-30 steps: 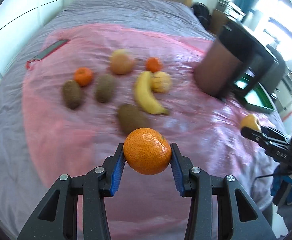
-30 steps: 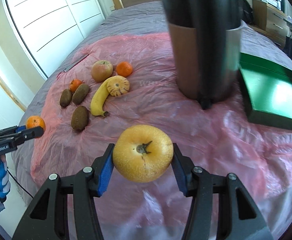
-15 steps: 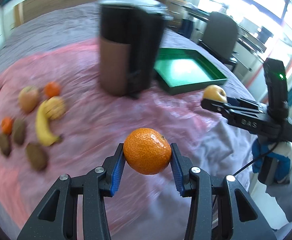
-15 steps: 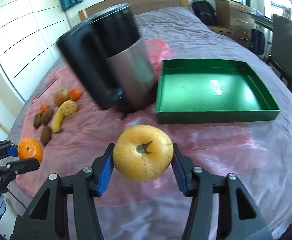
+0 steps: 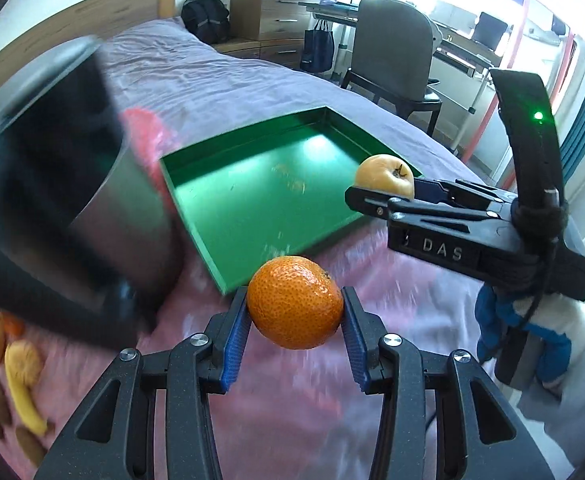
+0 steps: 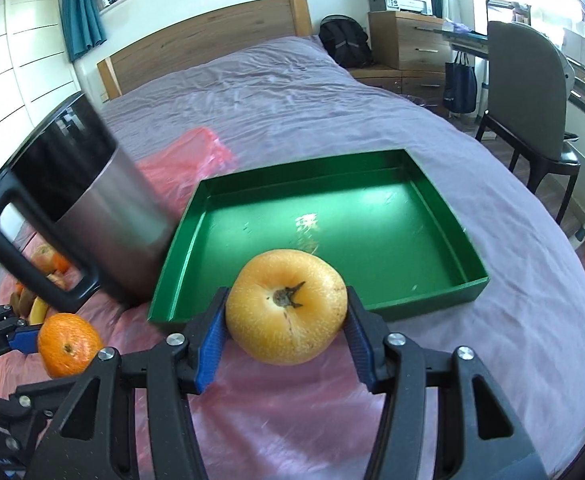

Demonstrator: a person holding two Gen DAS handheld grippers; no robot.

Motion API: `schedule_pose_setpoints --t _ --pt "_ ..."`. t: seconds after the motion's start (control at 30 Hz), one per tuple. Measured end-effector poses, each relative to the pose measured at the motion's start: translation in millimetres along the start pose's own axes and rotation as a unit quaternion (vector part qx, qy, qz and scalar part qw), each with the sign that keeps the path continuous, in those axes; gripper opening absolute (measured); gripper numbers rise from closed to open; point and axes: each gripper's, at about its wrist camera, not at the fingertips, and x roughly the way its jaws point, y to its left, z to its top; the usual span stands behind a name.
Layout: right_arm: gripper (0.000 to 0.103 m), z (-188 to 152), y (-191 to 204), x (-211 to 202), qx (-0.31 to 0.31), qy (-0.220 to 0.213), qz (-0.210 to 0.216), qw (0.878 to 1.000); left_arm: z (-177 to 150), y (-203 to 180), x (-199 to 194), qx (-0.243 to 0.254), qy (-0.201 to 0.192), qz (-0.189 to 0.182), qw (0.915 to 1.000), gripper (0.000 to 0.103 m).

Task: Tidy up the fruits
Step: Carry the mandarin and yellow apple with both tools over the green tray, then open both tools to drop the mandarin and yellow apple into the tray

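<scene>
I hold a mandarin [image 5: 295,302] in my left gripper [image 5: 295,312]; its blue pads [image 5: 234,336] pinch it from both sides, above the pink sheet [image 5: 292,420] just before the near corner of the green tray [image 5: 212,256]. My right gripper [image 6: 286,320] pinches a yellow apple [image 6: 286,306] in the same way, in front of the tray's near wall. The apple's stem end points at the camera in the right view; the left view shows the apple from the side, over the tray's right edge, with a gloved hand [image 5: 528,320] behind that gripper. The bin [image 6: 92,208] beside the tray is sharp in the right view, blurred in the left. The other fruits [image 5: 8,372] are blurred in the left view, and in the right view the bin's handle hides most of them.
</scene>
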Motion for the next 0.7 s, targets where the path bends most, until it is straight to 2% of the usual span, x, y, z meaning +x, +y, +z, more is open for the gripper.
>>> schedule_pose_setpoints --t 0.2,0.43,0.53,0.7 --pt "0.069 19 -25 38 0.005 0.002 -0.014 1.000 47 3 48 -0.009 -0.011 0.031 0.9994 0.039" --pt "0.069 30 -45 72 -0.003 0.011 -0.024 1.000 81 26 98 -0.034 -0.026 0.052 0.9977 0.039" --pt "0.069 30 -50 84 -0.004 0.018 -0.029 0.999 85 33 113 -0.037 -0.020 0.073 0.9965 0.039" --pt "0.069 22 -53 99 -0.001 0.027 -0.033 0.999 71 47 138 -0.062 0.014 0.073 0.9953 0.039"
